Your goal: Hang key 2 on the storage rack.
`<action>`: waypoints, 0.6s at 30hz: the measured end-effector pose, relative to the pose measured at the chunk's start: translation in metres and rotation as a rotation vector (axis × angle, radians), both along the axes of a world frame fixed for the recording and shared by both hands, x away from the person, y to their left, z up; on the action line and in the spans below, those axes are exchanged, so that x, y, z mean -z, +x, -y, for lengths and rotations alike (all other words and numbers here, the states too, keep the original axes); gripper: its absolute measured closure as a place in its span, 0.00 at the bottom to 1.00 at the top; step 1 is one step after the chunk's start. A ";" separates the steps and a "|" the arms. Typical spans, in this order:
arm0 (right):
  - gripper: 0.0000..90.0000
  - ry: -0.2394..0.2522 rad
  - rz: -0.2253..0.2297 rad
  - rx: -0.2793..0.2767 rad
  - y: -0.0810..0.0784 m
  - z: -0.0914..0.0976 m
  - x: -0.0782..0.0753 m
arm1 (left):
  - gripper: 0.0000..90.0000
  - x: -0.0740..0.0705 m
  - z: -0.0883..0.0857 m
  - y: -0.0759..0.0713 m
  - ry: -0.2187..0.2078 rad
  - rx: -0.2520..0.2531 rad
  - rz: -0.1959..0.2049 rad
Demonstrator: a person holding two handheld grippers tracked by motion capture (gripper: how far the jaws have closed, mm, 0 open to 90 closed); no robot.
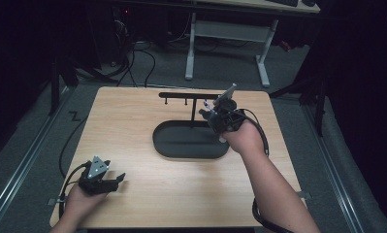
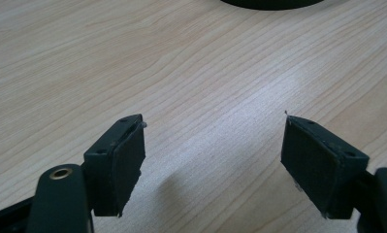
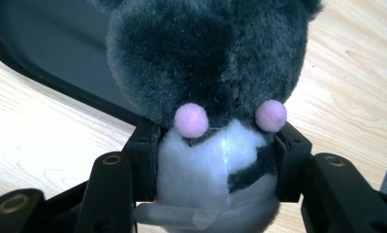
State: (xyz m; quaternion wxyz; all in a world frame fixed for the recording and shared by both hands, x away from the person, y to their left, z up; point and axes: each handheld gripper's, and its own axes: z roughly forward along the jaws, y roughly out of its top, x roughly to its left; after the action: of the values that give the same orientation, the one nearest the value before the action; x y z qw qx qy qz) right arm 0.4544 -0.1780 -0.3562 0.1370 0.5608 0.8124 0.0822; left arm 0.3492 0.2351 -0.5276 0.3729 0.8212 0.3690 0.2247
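Grey-and-white fluffy plush toy (image 3: 208, 97) pinched in right gripper (image 3: 215, 165), above right end of black oval tray (image 1: 188, 141); left gripper (image 2: 213, 160) spread, well apart from tray.

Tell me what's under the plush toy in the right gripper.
Below the plush toy, held by the right gripper, lie the black tray and the wooden table. The toy covers whatever sits directly beneath it.

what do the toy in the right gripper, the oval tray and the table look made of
Toy: soft plush, likely synthetic fur; fuzzy grey and white pile, with two pink pom-pom dots. The right gripper is shut on it.
Tray: looks like matte black plastic or coated metal; smooth, dull, hard to tell which.
Table: pale wood or wood-look laminate; fine grain lines, faint sheen.
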 end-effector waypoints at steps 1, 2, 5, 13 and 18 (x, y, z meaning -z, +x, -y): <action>0.55 0.000 0.000 0.000 0.000 0.000 0.000 | 0.27 0.000 0.000 0.000 0.000 0.000 0.000; 0.55 0.009 -0.006 0.003 0.001 0.001 0.005 | 0.27 0.000 -0.001 -0.001 0.004 0.000 -0.001; 0.55 0.008 -0.009 -0.016 0.003 0.002 0.011 | 0.27 0.001 -0.001 -0.001 0.008 -0.001 -0.001; 0.54 0.031 -0.023 -0.026 0.013 -0.005 0.026 | 0.27 0.001 -0.001 -0.002 0.011 0.000 -0.005; 0.53 0.054 -0.024 -0.018 0.025 -0.010 0.036 | 0.27 0.001 -0.005 -0.005 0.010 -0.006 -0.006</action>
State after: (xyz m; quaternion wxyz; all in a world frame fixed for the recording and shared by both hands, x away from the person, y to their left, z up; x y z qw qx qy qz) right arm 0.4794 -0.1677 -0.3923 0.1112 0.5579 0.8164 0.0987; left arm 0.3447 0.2402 -0.5284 0.3670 0.8226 0.3713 0.2254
